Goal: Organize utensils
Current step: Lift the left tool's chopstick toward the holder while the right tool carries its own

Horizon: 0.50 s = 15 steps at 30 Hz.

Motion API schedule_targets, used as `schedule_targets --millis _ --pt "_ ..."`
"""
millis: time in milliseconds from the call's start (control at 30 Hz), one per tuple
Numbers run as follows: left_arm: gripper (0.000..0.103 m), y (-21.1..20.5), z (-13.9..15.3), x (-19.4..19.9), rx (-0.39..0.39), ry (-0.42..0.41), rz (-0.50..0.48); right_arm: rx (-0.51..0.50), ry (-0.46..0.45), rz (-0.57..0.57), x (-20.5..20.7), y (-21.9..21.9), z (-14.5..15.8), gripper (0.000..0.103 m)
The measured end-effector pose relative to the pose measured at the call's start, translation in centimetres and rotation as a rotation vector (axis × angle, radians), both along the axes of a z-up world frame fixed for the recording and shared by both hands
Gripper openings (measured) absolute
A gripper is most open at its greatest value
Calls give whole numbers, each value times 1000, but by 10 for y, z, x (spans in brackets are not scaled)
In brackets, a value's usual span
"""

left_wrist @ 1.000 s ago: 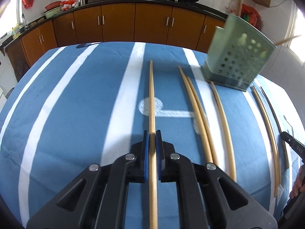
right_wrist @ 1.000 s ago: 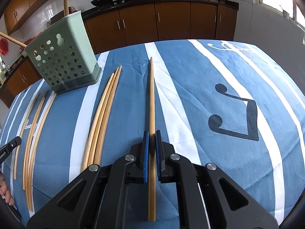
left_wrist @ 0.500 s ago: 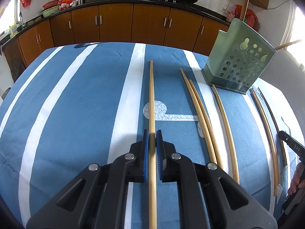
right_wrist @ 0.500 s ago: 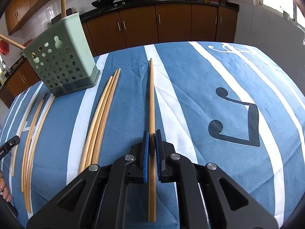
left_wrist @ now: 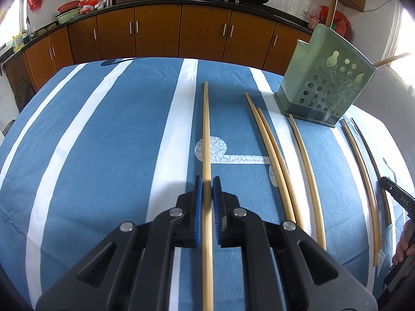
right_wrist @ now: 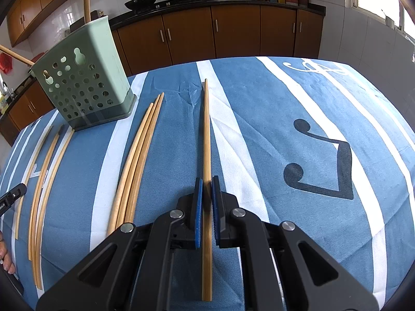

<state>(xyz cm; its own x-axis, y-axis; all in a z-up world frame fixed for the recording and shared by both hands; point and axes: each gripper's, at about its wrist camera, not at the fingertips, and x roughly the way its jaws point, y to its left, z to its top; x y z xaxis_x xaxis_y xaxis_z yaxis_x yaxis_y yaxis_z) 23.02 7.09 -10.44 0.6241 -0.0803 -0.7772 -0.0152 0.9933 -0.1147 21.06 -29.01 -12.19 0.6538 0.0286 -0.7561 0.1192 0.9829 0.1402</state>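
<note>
left tongs [left_wrist: 206, 199]: clamped on a chopstick [left_wrist: 206, 129], pointing 12 o'clock | right tongs [right_wrist: 205, 198]: clamped on another chopstick [right_wrist: 206, 129], likewise | likely readied for the holder [left_wrist: 325, 89] at 2 o'clock | loose chopsticks [left_wrist: 275, 160] on tabletop [left_wrist: 103, 142]

Blue white-striped tablecloth [left_wrist: 103, 155], loose bamboo chopsticks [left_wrist: 275, 160] lying flat, green perforated holder [left_wrist: 326, 90] standing

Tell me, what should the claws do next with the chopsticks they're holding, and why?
Probably lift and carry them to the green holder. Each claw, left and right, is already shut on one chopstick, the holder has two sticks in it, and more lie loose on the cloth.
</note>
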Motion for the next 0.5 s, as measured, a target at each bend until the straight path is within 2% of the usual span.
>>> schedule_targets --millis 133,500 --pt "11 -2 1 -7 14 11 -9 -27 3 10 -7 4 0 8" --pt "11 -6 0 -39 56 6 -29 -23 5 17 -19 5 1 8"
